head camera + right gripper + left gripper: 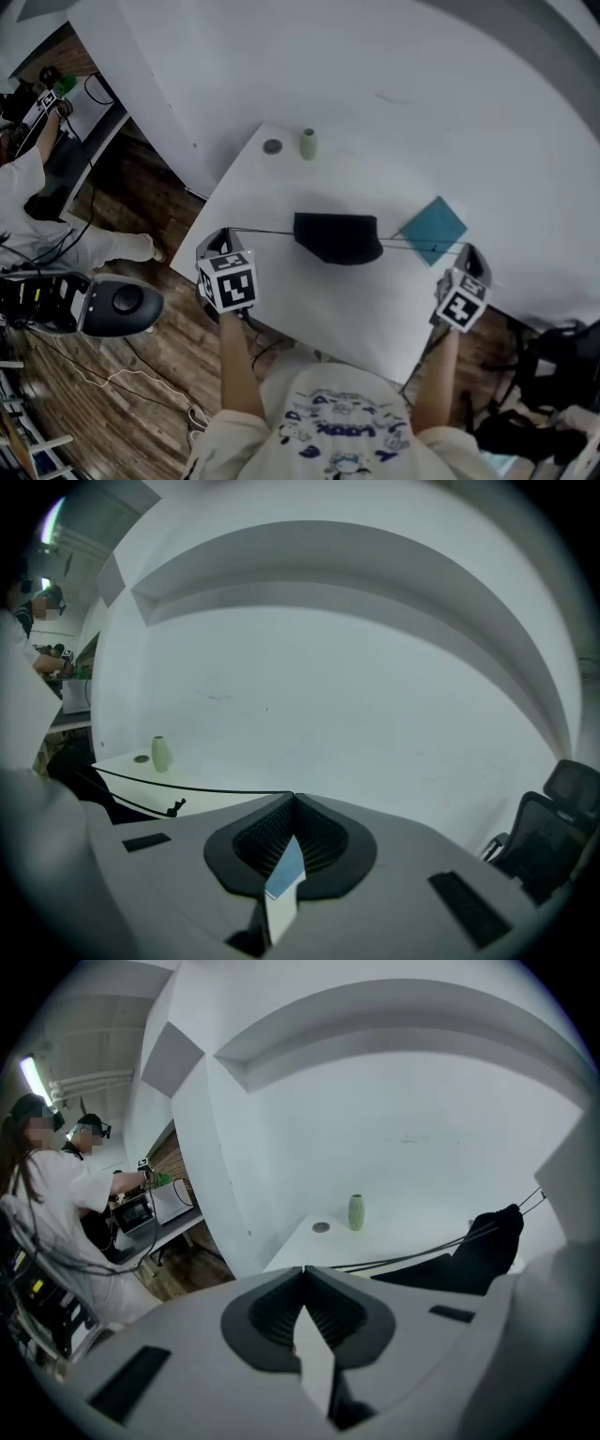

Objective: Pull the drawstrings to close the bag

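**Black drawstring bag stretched between two shut grippers**

Black drawstring bag [337,237] near the middle of a white tabletop [309,314], its upper edge gathered along the line of its cords. Hard to tell whether the mouth is fully closed.

From the bag's left side, left drawstring [267,231] pulled straight and taut to the left gripper [222,236]. Seen from the left gripper view as a pair of thin dark cords [412,1258] running from the bag [483,1246] to the jaw tips. Left gripper [302,1269] with jaws pressed together, pinching the cord end at the tips.

From the bag's right side, right drawstring [417,246] equally taut, crossing over the lower part of a teal square sheet [434,229] and ending at the right gripper [469,251]. In the right gripper view, a single dark cord [187,787] meeting the tips of the right gripper [293,797], jaws closed on it.

Both grippers well apart, near opposite edges of the tabletop, with the bag between them.

Toward the far corner, a pale green vase [308,143] standing upright, just beside a small grey disc [272,146] lying flat.

Off the tabletop, to the left, people [47,1194] in white at a bench. At the far right of the right gripper view, a dark office chair [553,827].
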`<state>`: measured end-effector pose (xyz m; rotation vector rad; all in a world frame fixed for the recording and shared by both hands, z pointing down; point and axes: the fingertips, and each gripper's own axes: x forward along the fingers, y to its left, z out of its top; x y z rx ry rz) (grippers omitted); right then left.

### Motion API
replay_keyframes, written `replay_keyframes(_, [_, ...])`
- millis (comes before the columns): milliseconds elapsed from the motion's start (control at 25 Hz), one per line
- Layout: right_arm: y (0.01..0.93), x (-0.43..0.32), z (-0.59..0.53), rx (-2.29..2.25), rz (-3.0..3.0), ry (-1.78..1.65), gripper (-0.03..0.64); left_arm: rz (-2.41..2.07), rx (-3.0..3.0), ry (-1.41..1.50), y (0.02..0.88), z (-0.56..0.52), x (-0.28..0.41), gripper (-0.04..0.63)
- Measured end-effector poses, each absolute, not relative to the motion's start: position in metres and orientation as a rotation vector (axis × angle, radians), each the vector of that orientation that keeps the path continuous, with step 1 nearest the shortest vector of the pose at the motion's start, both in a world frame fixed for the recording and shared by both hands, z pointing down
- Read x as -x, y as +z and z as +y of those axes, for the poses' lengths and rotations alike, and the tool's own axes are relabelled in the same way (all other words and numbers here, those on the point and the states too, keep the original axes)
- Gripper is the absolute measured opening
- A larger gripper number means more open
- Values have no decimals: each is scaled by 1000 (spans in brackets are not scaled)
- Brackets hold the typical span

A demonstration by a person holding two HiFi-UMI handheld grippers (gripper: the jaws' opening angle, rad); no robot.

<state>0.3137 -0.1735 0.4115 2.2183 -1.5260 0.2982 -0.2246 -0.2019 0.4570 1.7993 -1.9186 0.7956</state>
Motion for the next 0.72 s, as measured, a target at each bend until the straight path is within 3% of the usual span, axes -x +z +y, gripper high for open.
replay_keyframes(320, [449, -305, -169, -2159, -1574, 442, 3, -1810, -1866, 775, 469, -205, 203, 9])
replay_keyframes(720, [480, -197, -171, -1839, -1926, 603, 8, -1623, -2061, 783, 474, -195, 123, 11])
